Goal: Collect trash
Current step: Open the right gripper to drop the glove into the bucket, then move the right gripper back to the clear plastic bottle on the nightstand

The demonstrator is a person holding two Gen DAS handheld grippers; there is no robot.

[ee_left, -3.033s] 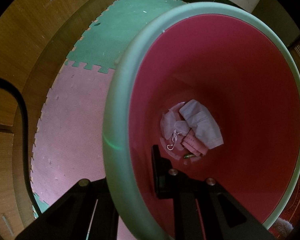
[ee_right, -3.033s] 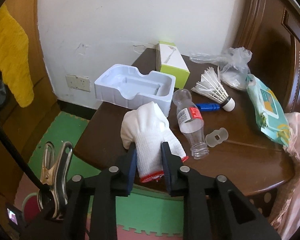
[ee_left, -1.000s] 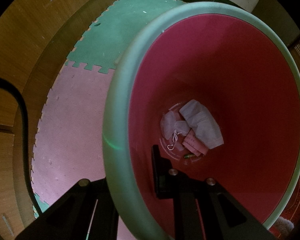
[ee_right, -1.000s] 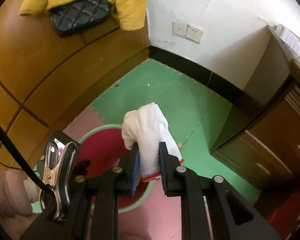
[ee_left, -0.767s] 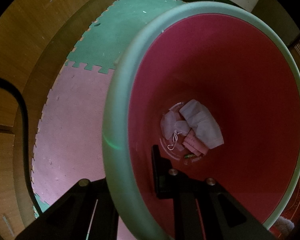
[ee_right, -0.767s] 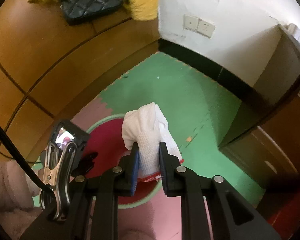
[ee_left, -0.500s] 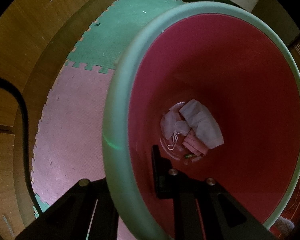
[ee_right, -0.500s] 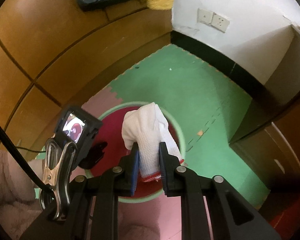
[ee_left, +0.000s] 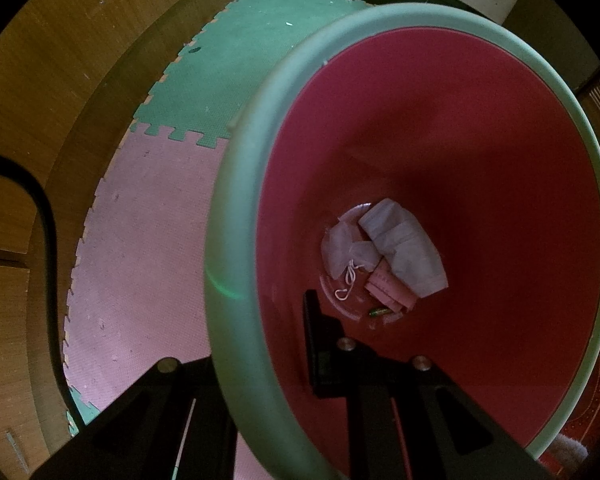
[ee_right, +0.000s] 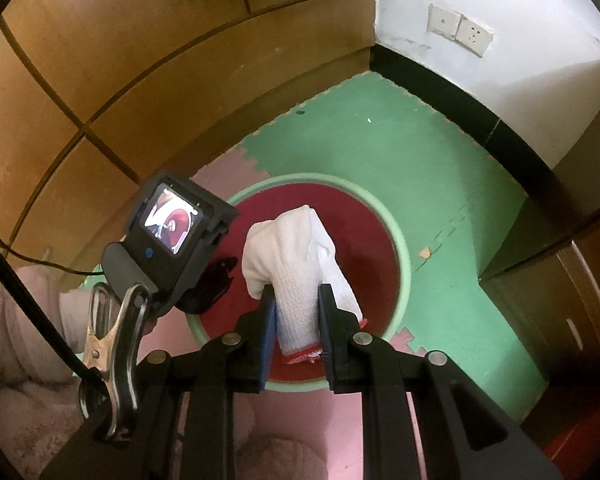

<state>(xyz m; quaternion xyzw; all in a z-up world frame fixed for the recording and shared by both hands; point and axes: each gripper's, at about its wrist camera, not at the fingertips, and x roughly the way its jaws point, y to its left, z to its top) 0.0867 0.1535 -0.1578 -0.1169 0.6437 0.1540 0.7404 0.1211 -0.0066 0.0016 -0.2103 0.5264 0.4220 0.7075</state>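
Note:
A red bin with a green rim (ee_left: 235,216) fills the left wrist view; my left gripper (ee_left: 275,364) is shut on its rim, one finger inside, one outside. Crumpled white and pink trash (ee_left: 384,256) lies at its bottom. In the right wrist view my right gripper (ee_right: 297,300) is shut on a white knit glove (ee_right: 295,256) with a red cuff, held above the open mouth of the bin (ee_right: 400,248). The left gripper's camera unit (ee_right: 171,232) shows at the bin's left edge.
The bin stands on green (ee_right: 380,148) and pink (ee_left: 139,240) foam floor mats. Wooden panel walls (ee_right: 99,80) curve round the left. A white wall with sockets (ee_right: 460,28) and a dark wooden cabinet (ee_right: 560,300) stand to the right.
My right gripper has carried the glove from over the table down and left to above the bin's mouth. The left gripper and the bin have not moved.

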